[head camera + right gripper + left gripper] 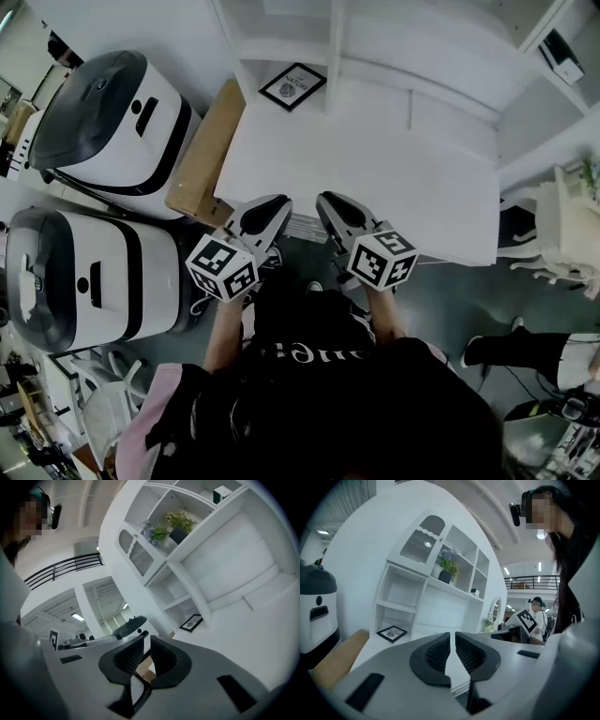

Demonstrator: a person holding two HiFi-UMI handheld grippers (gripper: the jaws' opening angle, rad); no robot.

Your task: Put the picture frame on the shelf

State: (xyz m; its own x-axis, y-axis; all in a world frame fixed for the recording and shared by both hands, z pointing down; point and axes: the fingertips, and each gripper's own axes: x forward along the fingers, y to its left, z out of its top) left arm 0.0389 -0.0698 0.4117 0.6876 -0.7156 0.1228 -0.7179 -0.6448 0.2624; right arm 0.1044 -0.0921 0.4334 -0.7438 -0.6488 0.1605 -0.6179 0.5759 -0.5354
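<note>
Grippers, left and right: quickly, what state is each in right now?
Left gripper: closed, holding nothing.
Right gripper: closed, holding nothing.

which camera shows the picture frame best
The head view: it looks down on the picture frame, so the whole black border and the print inside show. The left gripper view shows it small and flattened at a shallow angle; the right gripper view shows it smaller still and tilted.
</note>
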